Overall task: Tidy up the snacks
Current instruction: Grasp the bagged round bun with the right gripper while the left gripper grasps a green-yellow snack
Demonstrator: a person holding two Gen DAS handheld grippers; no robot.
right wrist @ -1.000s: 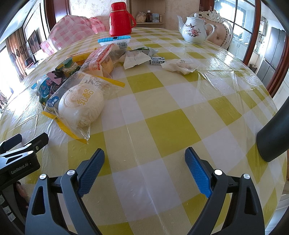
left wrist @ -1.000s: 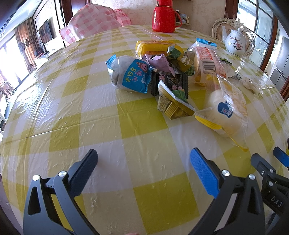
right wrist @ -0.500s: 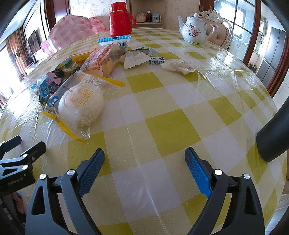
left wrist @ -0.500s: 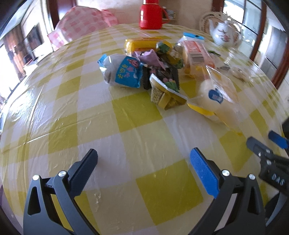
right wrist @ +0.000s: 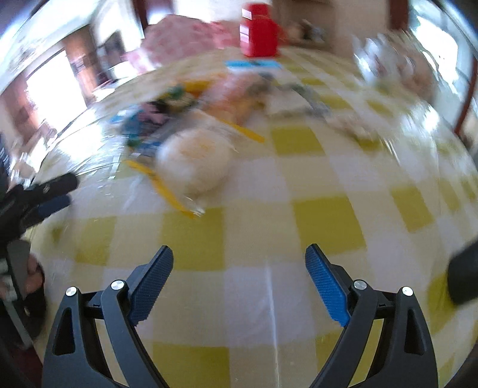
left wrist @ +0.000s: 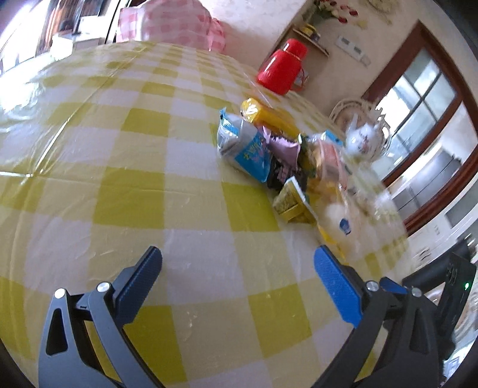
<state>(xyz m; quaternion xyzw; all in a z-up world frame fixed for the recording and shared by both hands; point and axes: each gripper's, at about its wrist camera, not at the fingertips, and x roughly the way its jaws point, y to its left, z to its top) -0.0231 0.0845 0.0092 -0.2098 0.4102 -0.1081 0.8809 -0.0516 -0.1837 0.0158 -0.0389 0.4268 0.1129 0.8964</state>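
Note:
A pile of snack packets lies on the yellow-checked table (left wrist: 128,191). In the left wrist view I see a blue-and-white bag (left wrist: 245,146), a yellow pack (left wrist: 269,118), a purple wrapper (left wrist: 283,147), a small yellow box (left wrist: 291,204) and a clear bag with a white bun (left wrist: 337,221). My left gripper (left wrist: 237,268) is open and empty, short of the pile. In the blurred right wrist view the bun bag (right wrist: 194,161) lies ahead left. My right gripper (right wrist: 239,268) is open and empty above the cloth.
A red thermos (left wrist: 282,70) and a white teapot (left wrist: 363,140) stand beyond the pile. A pink checked cushion (left wrist: 170,27) is at the far edge. The left gripper shows at the left edge of the right wrist view (right wrist: 41,197).
Both views have swung and blurred. The left camera has tilted and turned so the pile sits further right. The right gripper has moved towards the bun bag. Both stay open.

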